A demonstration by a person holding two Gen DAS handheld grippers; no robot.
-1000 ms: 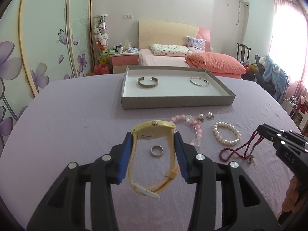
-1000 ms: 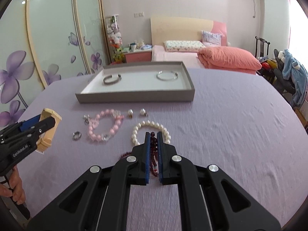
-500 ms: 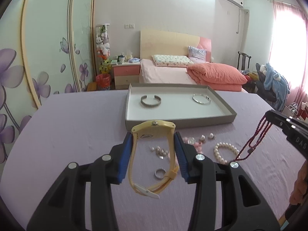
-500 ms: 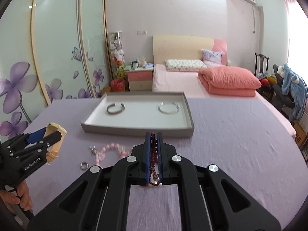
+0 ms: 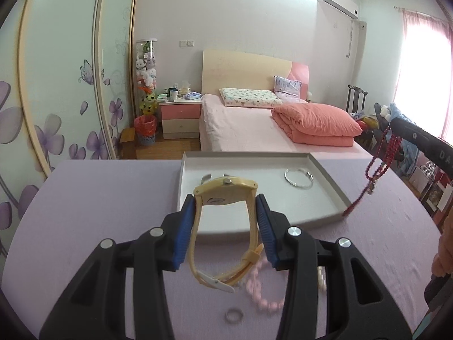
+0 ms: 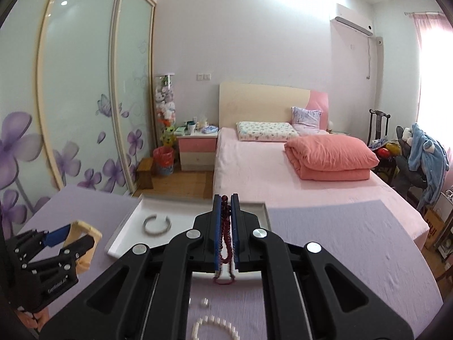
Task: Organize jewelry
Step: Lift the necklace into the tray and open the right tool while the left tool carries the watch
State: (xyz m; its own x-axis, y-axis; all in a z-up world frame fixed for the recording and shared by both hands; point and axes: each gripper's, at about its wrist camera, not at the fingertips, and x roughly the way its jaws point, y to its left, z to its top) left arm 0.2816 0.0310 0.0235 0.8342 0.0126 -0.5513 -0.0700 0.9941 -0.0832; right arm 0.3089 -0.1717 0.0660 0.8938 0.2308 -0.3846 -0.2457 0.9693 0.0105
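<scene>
My left gripper (image 5: 225, 206) is shut on a yellow watch (image 5: 225, 191) and holds it above the table, just in front of the grey tray (image 5: 328, 180). The tray holds a silver bangle (image 5: 298, 178) and a silver cuff (image 6: 157, 224). My right gripper (image 6: 225, 202) is shut on a dark red bead necklace (image 6: 225, 236), which hangs from it over the tray's right side; the necklace also shows in the left wrist view (image 5: 376, 167). The left gripper shows at the lower left of the right wrist view (image 6: 76, 233).
On the purple tablecloth (image 5: 99, 198) below lie a pink bead bracelet (image 5: 262, 291), a silver ring (image 5: 234, 316), a white pearl bracelet (image 6: 215, 325) and small earrings (image 6: 204, 303). A bed (image 6: 283, 170) stands beyond the table's far edge.
Both grippers have risen and moved forward toward the tray. The red necklace has been lifted off the table and now hangs free. The watch stays clamped in the left gripper.
</scene>
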